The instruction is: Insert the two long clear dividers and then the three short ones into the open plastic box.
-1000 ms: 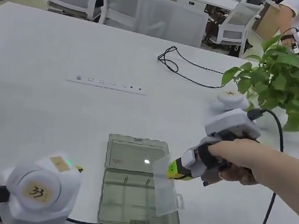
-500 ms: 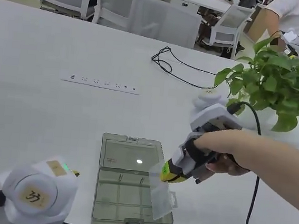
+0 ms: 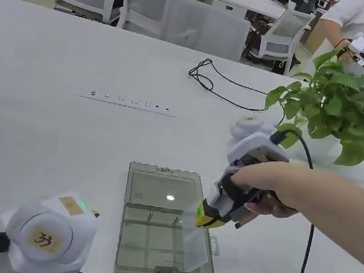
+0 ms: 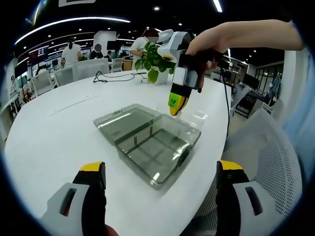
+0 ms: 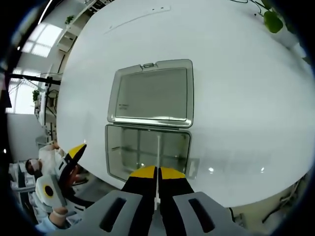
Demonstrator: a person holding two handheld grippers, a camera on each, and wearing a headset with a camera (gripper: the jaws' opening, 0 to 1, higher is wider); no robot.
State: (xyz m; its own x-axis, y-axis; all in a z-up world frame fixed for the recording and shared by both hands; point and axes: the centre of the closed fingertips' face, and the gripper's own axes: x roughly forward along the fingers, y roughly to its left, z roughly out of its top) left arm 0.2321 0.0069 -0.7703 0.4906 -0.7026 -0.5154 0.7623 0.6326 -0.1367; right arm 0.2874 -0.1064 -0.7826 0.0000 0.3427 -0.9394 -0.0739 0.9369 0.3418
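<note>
The right hand-held gripper (image 3: 205,215) is clamped on a clear divider (image 3: 197,244), its jaws pressed together on the sheet's upper edge. The left hand-held gripper (image 4: 160,167) is spread wide and empty, low at 7 o'clock in the head view and aimed at the box.

The open plastic box (image 3: 122,237) lies on the white worktop (image 3: 53,130) at 6 o'clock in the head view, with its lid (image 3: 164,188) folded flat at 12 o'clock of the tray (image 5: 107,152). The divider hangs over the tray's 3 o'clock side. Whether its lower edge touches the floor of the tray cannot be told.

The step in hand looks like seating one divider, long or short I cannot say. Faint lines in the tray may be slots or clear pieces. The next move probably calls for lining the sheet's ends up with the wall slots, keeping it upright and pressing straight down.

In the right gripper view the divider is edge-on, a thin line from the jaws toward 12 o'clock. Its long axis seems to run from the front wall to the hinge.
</note>
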